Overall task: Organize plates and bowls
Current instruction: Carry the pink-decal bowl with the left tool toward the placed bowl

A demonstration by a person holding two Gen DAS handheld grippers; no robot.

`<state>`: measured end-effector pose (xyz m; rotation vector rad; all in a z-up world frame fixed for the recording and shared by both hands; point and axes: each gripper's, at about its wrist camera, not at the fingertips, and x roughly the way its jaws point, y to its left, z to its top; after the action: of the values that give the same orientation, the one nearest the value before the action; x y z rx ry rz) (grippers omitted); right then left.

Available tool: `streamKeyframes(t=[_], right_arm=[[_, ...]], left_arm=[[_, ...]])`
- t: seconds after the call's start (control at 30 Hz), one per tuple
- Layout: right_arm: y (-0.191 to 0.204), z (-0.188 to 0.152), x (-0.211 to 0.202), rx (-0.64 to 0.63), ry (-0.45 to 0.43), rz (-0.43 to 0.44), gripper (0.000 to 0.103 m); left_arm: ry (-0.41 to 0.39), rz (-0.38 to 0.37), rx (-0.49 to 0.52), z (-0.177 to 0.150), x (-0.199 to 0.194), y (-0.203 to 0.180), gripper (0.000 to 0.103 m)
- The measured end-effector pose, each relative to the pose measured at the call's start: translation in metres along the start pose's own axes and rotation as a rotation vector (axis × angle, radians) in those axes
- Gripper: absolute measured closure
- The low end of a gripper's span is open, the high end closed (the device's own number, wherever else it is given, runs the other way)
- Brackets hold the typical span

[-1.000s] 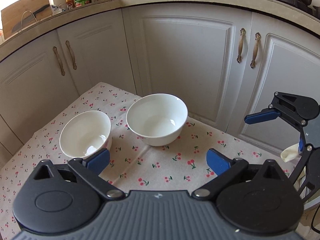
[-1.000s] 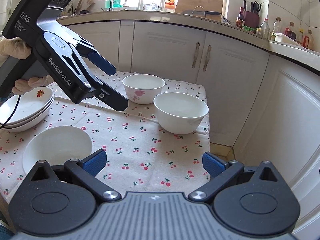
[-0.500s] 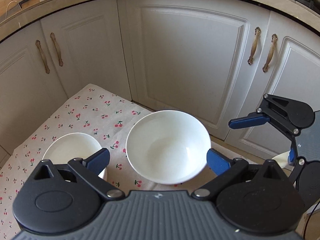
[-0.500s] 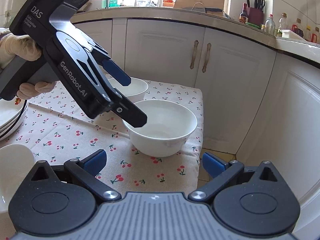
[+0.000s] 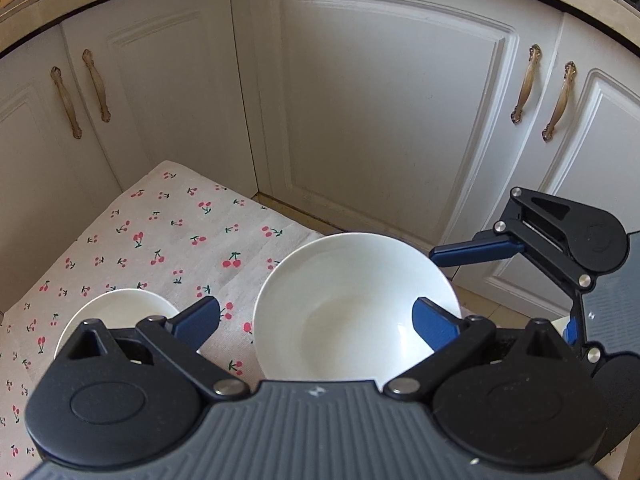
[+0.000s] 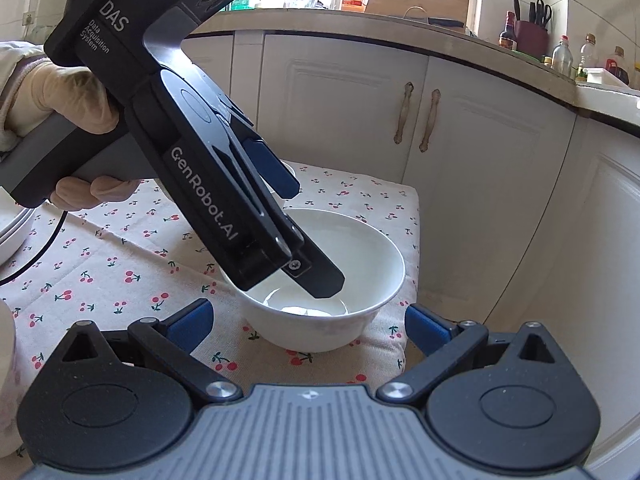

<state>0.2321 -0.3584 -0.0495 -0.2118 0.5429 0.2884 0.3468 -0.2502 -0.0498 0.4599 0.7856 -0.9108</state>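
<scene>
Sitting near the table's (image 6: 120,248) corner closest to the cabinets, the large white bowl (image 6: 360,264) has the left tongs (image 5: 316,320) straddling its rim, one finger inside, jaws wide but closing, not yet pinching. The right tongs (image 6: 306,326) hover spread just before it. A smaller bowl (image 5: 120,308) sits beside it.
</scene>
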Motion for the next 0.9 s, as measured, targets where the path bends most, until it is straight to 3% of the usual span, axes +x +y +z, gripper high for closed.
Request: streamKeyframes(t=[0.43, 0.9], right_arm=[[-0.004, 0.0, 0.008, 0.023, 0.001, 0.009, 0.008], [-0.005, 0.003, 0.005, 0.037, 0.006, 0.013, 0.014]], left_arm=[[0.029, -0.051, 0.011, 0.002, 0.011, -0.003, 0.02], [0.032, -0.066, -0.004, 0.001, 0.012, 0.0, 0.021]])
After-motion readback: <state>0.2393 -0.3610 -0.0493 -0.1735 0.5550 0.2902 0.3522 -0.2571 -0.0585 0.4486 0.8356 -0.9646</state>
